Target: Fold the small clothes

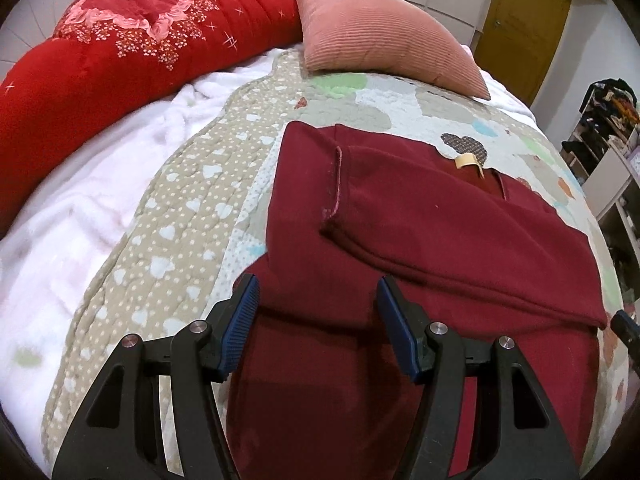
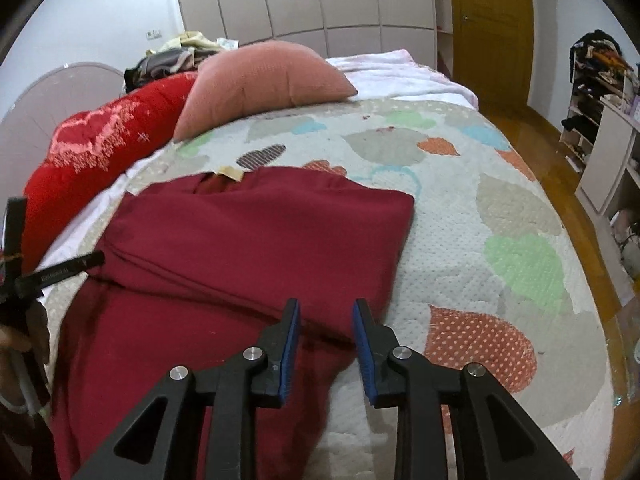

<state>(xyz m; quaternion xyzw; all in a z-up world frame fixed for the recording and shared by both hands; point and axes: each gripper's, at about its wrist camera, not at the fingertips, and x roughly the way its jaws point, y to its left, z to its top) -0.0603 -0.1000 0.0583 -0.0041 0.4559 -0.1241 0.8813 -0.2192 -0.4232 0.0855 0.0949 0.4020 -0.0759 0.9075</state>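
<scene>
A: Where does the maroon garment (image 1: 420,216) lie against each tool?

B: It is spread on the quilt (image 2: 500,208) of the bed, partly folded, with a doubled band running slantwise across it. Its long axis runs from the near edge of the bed away toward the pink cushion (image 2: 264,76), collar and tan label (image 1: 466,160) at the far end.

A: And the left tool (image 1: 318,332)?

B: It hangs over the near left part of the cloth, jaws wide, nothing between them but air; the fold edge lies just beyond its tips. The right tool (image 2: 326,340) stands narrow but not closed, over the near right border where maroon meets quilt; no cloth looks pinched.

A: So which is nearer the fold?

B: I judge the left one nearer the fold's left end and the right one nearer its right end, so a next fold toward the far end would want both at the near hem.

A: What does one view give that the other lacks?

B: The left wrist view shows the folded sleeve with its worn seam and the white blanket (image 1: 80,200) to the left. The right wrist view shows the garment's right edge, bare quilt beyond it, and the left tool's handle at far left with a bit of hand (image 2: 12,340)
</scene>
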